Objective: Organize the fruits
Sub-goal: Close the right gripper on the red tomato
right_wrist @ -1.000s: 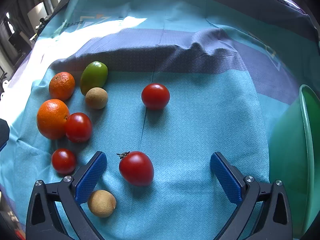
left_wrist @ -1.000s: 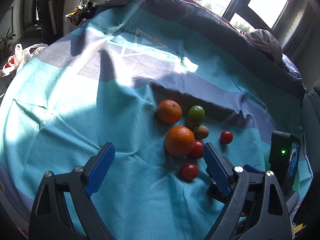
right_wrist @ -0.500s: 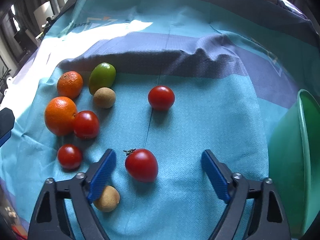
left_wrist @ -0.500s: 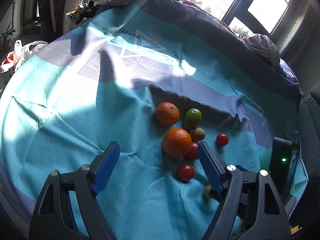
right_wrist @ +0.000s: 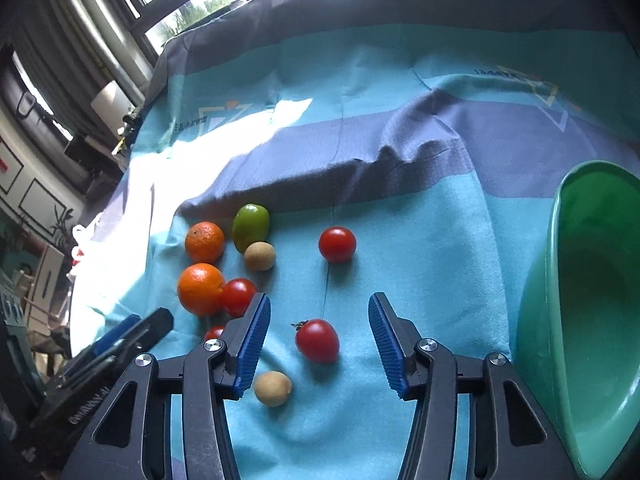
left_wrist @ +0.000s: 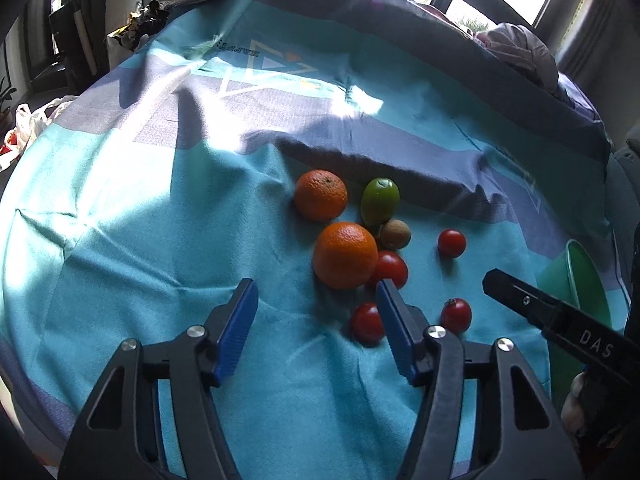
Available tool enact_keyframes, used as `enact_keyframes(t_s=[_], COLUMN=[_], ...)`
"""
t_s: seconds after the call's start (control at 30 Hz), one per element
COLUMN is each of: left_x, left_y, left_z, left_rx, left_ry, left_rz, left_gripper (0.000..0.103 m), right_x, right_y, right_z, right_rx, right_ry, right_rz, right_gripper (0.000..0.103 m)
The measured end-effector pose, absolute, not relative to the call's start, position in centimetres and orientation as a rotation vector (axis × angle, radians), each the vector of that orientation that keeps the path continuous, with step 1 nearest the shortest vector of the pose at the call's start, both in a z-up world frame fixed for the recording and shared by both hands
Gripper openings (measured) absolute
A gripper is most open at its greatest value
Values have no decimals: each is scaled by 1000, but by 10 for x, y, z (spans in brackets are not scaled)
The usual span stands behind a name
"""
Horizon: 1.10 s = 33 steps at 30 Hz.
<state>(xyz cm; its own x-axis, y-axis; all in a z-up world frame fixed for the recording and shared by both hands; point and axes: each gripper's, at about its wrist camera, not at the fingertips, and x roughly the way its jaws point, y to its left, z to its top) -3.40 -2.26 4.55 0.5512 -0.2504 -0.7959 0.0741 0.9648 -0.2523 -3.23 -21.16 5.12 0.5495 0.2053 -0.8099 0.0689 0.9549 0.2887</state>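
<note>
On the left of the fruit cluster, two round oranges sit on the teal and grey-banded cloth: the far orange and the larger near orange, which touches a red tomato on its right. Just right of the far orange lies an oval green lime-like fruit, with a small tan round fruit touching its near side. The left gripper, black with blue ribbed pads, hovers near this cluster; its jaws are closing with nothing but cloth between them, and a small red tomato shows just behind its right finger. If it comes down here the finger may clip that tomato or nudge the near orange, and round fruit on soft cloth would likely roll.

Further right, a lone red tomato rests apart from the rest. Nearer, a red tomato with a dry stem lies on the cloth between the fingers of the right gripper, and a second tan round fruit lies near its left finger. These jaws are also closing, the pads not yet on the tomato. The tomato sits left of centre, so one pad could reach it first and push it sideways, or a hard squeeze could bruise it.

At the far right stands the green plastic bowl, seemingly empty in the part shown; no fruit has been sorted yet, I judge.
</note>
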Motion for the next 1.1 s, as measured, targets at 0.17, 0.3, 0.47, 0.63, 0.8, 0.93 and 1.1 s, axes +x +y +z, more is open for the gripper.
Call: enact_keyframes(t_s=[0.17,0.3,0.47,0.63,0.8,0.93,1.1], left_x=[-31,-29,-26,-26,-27,-30,-32], left_y=[-34,-41,-41,-46,-56,-67,-74], left_z=[35,27,22,20,18,16,13], left_rx=[-165,-148,-208,-228,-187,-109,-59], left_ry=[994,1017,1054,1084,1097,1076,1057], left_rz=[-196,-202,-234,-259,-252,-224,-204], left_gripper=[53,51,53,50,50,50,50], right_x=[-30,-28,-28,-27,-25,-28,-28], right_y=[-207,-203,-200,-201,-211,-213,-215], right_z=[39,26,22,16,13,13,13], right_rx=[336,309,289,277,321,321,335], right_ry=[1042,1092,1103,1126,1137,1130,1129], right_rz=[115,104,104,84,97,85,88], right_gripper=[50,44,41,35,31,31,31])
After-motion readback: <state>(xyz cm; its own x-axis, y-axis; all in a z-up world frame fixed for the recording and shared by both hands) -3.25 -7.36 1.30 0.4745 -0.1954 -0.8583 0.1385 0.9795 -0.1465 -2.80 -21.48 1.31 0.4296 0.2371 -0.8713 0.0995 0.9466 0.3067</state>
